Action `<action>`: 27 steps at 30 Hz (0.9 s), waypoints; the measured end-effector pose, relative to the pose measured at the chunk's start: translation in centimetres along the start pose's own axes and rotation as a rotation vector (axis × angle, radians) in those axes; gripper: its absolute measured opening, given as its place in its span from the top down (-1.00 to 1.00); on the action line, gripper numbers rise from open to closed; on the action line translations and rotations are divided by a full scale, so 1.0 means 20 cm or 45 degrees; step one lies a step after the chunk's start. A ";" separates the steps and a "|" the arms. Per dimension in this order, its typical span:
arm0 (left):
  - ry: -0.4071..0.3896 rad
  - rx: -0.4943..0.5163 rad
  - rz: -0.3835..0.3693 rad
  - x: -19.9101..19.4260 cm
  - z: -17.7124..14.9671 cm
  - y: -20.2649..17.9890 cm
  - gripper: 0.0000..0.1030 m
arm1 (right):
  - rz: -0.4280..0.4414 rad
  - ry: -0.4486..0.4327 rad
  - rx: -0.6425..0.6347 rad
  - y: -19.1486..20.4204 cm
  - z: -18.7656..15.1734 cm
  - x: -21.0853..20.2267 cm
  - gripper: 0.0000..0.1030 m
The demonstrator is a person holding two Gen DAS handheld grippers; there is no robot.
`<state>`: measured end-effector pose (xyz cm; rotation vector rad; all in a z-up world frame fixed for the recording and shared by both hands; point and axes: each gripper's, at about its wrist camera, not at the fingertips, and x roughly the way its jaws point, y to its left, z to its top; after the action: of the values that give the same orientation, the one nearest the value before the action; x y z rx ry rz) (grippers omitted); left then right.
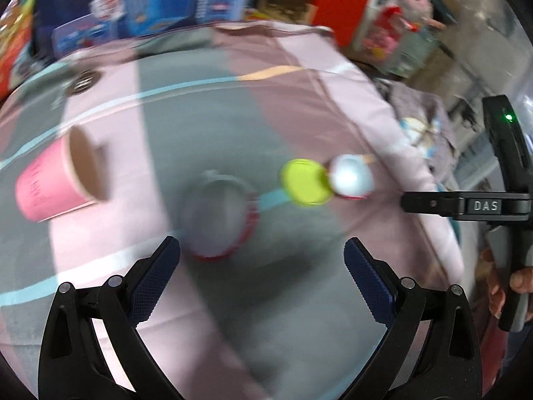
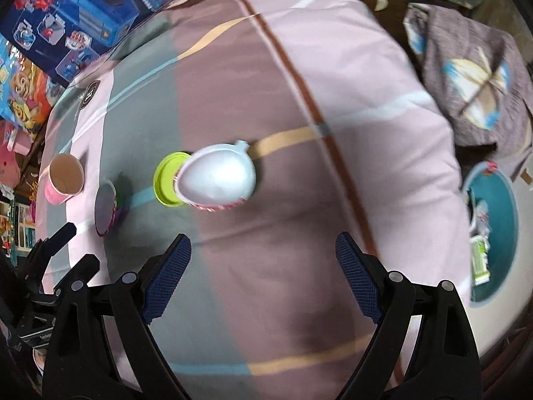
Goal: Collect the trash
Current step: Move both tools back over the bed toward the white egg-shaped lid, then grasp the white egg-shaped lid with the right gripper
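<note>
Teal bin [image 2: 506,200] at the bed's [image 2: 333,100] right holds crumpled wrappers. Pink cup [image 1: 56,183] lies tipped, mouth showing, far left. White foil-lidded cup [image 2: 218,176] rests mid-bed, touching a lime lid [image 2: 165,180]. Left claw [image 1: 261,276] and right claw [image 2: 263,273] gape, holding nothing.

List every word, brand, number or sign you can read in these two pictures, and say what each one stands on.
"DAS": on a small plate on the right claw, seen from the left wrist camera.
Round dark badge sewn on the bed cover: a white mark, perhaps an "H"; too blurred to be sure.
Pink cup: dark print on its side, unreadable.
Blue toy boxes: print too small and blurred.
</note>
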<state>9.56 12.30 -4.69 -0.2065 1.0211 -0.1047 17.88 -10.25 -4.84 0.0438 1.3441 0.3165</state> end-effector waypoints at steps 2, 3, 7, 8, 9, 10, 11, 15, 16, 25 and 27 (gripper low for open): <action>0.002 -0.027 0.020 0.01 -0.01 0.07 -0.92 | 0.001 0.016 -0.006 0.04 0.02 0.05 -0.64; 0.002 -0.040 0.029 0.01 -0.01 0.09 -0.92 | 0.002 0.022 -0.007 0.05 0.03 0.07 -0.64; 0.007 -0.078 0.036 0.03 -0.03 0.18 -0.92 | 0.014 0.034 -0.006 0.10 0.08 0.15 -0.64; 0.013 -0.084 0.019 0.04 -0.03 0.19 -0.92 | 0.016 0.036 -0.009 0.12 0.09 0.16 -0.64; 0.024 -0.097 -0.012 0.05 -0.04 0.21 -0.92 | 0.015 0.039 -0.017 0.14 0.10 0.18 -0.64; 0.032 -0.104 -0.023 0.07 -0.04 0.21 -0.92 | 0.010 0.042 -0.025 0.15 0.11 0.19 -0.64; 0.039 -0.107 -0.028 0.08 -0.04 0.21 -0.92 | 0.004 0.047 -0.035 0.16 0.11 0.21 -0.64; 0.055 -0.084 -0.017 0.11 -0.04 0.21 -0.92 | -0.017 0.049 -0.060 0.20 0.14 0.28 -0.64; 0.057 -0.079 -0.017 0.12 -0.04 0.21 -0.92 | -0.029 0.040 -0.067 0.20 0.14 0.29 -0.64; 0.072 -0.049 -0.004 0.18 0.00 0.19 -0.92 | -0.016 -0.037 -0.119 0.23 0.15 0.28 -0.36; 0.070 -0.035 0.002 0.19 0.02 0.17 -0.92 | -0.023 -0.040 -0.137 0.24 0.15 0.28 -0.35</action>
<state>11.75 14.99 -8.42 -0.2287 1.0778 -0.0958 20.79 -3.91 -8.49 -0.0529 1.2941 0.3711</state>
